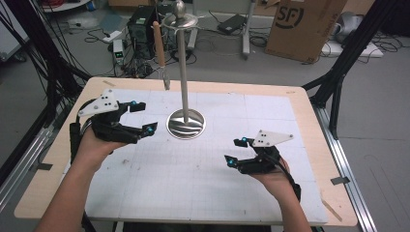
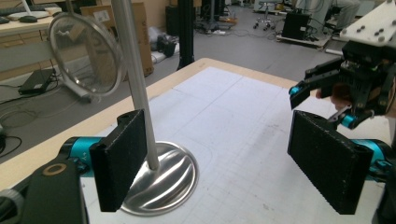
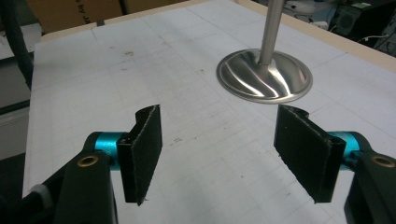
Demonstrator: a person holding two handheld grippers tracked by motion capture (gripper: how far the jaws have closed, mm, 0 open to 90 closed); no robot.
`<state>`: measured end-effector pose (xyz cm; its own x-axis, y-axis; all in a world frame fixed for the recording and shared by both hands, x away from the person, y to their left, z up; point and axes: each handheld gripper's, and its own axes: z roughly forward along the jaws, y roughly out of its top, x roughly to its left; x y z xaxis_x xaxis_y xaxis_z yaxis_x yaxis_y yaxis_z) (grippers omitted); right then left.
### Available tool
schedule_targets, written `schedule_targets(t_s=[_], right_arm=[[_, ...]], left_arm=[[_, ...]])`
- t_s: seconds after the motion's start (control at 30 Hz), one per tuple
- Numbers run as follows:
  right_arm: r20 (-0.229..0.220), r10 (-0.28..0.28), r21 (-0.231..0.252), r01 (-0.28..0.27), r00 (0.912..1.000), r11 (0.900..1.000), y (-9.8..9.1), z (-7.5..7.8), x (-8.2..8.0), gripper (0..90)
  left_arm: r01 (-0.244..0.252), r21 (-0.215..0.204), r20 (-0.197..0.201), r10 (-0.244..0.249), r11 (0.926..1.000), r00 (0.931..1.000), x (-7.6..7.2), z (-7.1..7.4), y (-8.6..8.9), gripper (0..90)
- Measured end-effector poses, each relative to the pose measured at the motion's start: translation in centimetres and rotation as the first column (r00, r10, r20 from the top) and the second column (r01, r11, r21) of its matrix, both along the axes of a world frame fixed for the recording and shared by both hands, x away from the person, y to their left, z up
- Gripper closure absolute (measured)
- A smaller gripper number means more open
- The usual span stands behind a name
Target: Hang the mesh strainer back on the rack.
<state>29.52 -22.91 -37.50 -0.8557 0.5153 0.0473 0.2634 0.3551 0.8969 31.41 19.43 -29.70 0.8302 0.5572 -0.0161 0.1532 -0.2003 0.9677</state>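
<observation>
We judge work at start: nothing gripped yet. Left gripper (image 1: 138,117) fingers spread wide, empty, just beside stand (image 1: 185,123). Right gripper (image 1: 237,151) fingers also spread, empty, nearer us over tabletop (image 1: 309,104). Stand sits mid-tabletop, pole upright, long axis vertical. Wooden-handled utensil (image 1: 160,53) hangs from stand top, handle up, tip down. Remaining: reach, grip, lift off.

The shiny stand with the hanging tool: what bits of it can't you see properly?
- Stand: its top is cut off by the upper edge in the right claw view.
- Hanging tool: its metal end is too small in the high view to tell what it is.
- Stand's base: partly hidden behind the left claw jaw.
</observation>
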Motion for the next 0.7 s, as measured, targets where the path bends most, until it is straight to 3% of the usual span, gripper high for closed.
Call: schedule_targets(t_s=[0.5,0.7], right_arm=[[0.0,-0.049,0.014,0.049,0.9988,0.9987,-1.6,-0.2,0.0,28.8],[0.0,-0.06,-0.002,0.06,0.9982,0.9982,-1.5,-0.4,-0.2,27.9]], left_arm=[[0.026,0.009,-0.012,-0.026,0.9996,0.9996,-1.3,-3.2,-0.4,17.5],[0.05,0.042,-0.037,-0.048,0.9979,0.9982,-1.6,-4.9,-0.6,17.3]])
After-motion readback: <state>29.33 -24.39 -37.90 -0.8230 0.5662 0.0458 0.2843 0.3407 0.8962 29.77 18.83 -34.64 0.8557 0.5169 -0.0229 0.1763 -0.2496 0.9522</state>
